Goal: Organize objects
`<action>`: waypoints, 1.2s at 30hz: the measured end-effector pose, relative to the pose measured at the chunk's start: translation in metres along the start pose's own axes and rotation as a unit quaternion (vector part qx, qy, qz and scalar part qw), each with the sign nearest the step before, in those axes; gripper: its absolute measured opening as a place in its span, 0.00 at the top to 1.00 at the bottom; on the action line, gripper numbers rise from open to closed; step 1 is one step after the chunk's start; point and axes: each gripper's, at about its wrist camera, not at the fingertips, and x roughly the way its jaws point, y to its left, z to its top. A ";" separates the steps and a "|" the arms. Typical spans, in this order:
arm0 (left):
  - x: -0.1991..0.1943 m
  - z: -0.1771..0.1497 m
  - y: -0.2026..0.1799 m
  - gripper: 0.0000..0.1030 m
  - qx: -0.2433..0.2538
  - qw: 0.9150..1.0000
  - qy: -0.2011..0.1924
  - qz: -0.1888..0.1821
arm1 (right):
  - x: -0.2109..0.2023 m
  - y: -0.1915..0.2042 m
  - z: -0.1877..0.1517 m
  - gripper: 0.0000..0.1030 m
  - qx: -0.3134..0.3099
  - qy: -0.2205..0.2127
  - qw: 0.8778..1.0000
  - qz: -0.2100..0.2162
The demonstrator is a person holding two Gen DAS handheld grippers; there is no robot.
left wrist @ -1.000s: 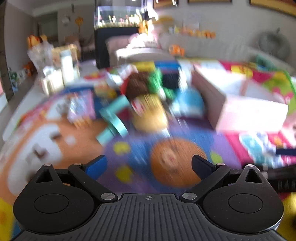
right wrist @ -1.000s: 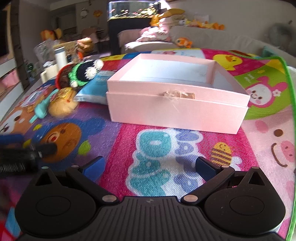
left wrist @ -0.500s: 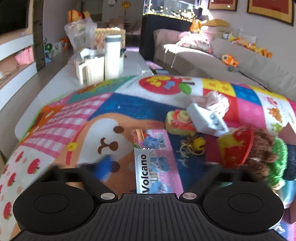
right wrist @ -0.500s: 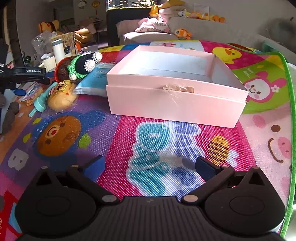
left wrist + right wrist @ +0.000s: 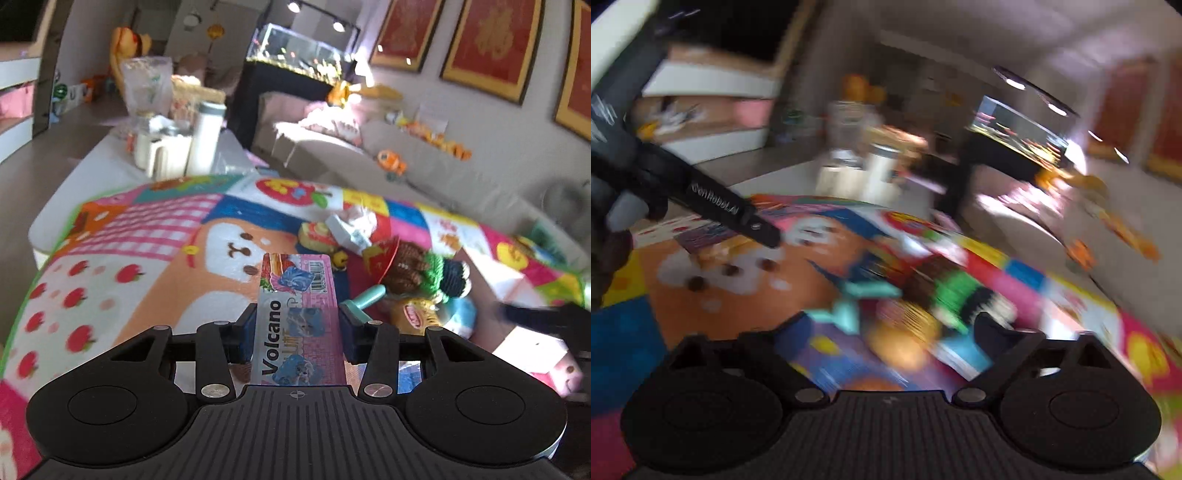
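the left claw (image 5: 297,334) is clamped on a pink "volcano" packet (image 5: 298,317), its blue pads (image 5: 246,334) pressing the packet's two long sides. the packet juts straight forward from between the fingers, barcode end farthest from the camera, over the orange bear patch of the colourful play mat (image 5: 155,258). whether the far end of the packet touches the mat cannot be told.

just right of the packet on the mat lie a teal plastic toy (image 5: 364,301) and a yellow snack bag (image 5: 415,314), with a brown, green and black crochet doll (image 5: 432,267) behind them, a red paper piece (image 5: 382,254) touching its left end. farther toward the mat's far edge sit a small white box (image 5: 347,230) and a yellow-and-red toy (image 5: 316,236), side by side. a pink box (image 5: 517,295) shows at the mat's right edge, partly hidden by a dark bar that crosses in front of it. beyond the mat's far left corner stand a white bottle (image 5: 205,140) and a cream jug (image 5: 162,155).

the right wrist view is heavily blurred. the right claw (image 5: 888,332) has its fingers wide apart with nothing between them, hanging over the mat (image 5: 738,288) near the teal toy (image 5: 849,306), the snack bag (image 5: 905,332) and the green of the doll (image 5: 956,295). the left gripper's black body (image 5: 713,205) reaches in from the left edge of that view.
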 end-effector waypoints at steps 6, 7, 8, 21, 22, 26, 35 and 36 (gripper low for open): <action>-0.016 -0.006 0.015 0.53 -0.007 1.000 -0.003 -0.003 | 0.076 0.020 0.021 0.49 0.024 0.040 0.999 -0.005; -0.014 -0.008 0.017 0.53 -0.009 1.000 0.003 -0.002 | 0.087 0.019 0.024 0.50 0.041 0.055 0.998 -0.002; -0.012 -0.008 0.018 0.53 -0.012 1.000 0.010 -0.002 | 0.096 0.014 0.026 0.58 0.061 0.074 0.995 0.002; -0.044 -0.004 -0.045 0.53 0.029 0.993 0.001 -0.118 | -0.052 -0.066 -0.034 0.89 0.174 0.174 0.969 0.035; -0.051 0.000 -0.056 0.53 0.034 0.990 -0.004 -0.137 | -0.066 -0.071 -0.040 0.90 0.169 0.173 0.970 0.021; -0.074 0.014 -0.098 0.53 0.073 0.979 -0.027 -0.186 | -0.099 -0.095 -0.060 0.96 0.181 0.165 0.970 -0.003; -0.109 0.031 -0.140 0.53 0.136 0.970 -0.064 -0.191 | -0.141 -0.103 -0.105 0.39 0.252 0.144 0.957 -0.012; -0.109 0.031 -0.140 0.53 0.135 0.971 -0.061 -0.190 | -0.146 -0.099 -0.110 0.35 0.248 0.145 0.958 -0.004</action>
